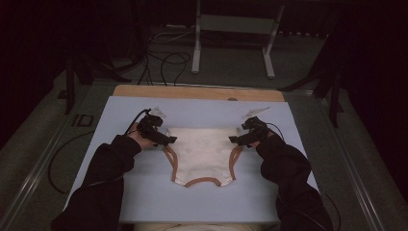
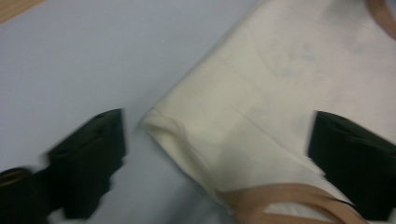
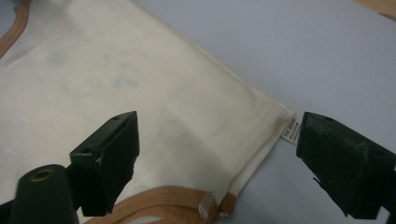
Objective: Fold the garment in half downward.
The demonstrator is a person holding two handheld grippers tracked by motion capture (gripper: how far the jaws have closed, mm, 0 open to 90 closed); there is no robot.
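Blue cloth covers the table (image 1: 144, 202), and that is the biggest thing here. A strip of bare wood (image 1: 192, 92) shows at its far edge.

On the blue, right in the middle, lies a cream garment (image 1: 202, 154) with tan trim (image 1: 204, 183). It looks like a small top or bodysuit folded over, flat and smooth, with the trimmed end toward the person and the straight edge away. From how neat it lies, the spreading or folding step looks done for now. Any more folds are still to do, I think.

Two dark sleeves (image 1: 110, 168) come in from the bottom, one on each side of the garment.

In the high view the left gripper (image 1: 166, 139) sits at the garment's far left corner, and the right gripper (image 1: 236, 139) sits at the far right corner. Both have their jaws spread wide apart. In the left gripper view the cloth corner (image 2: 159, 123) lies loose between the jaws, and nothing pinches it. In the right gripper view the other corner, with a tiny white label (image 3: 290, 130), also lies free between the jaws. So both corners are let go.

My guess is the next job is a new grab for another fold.
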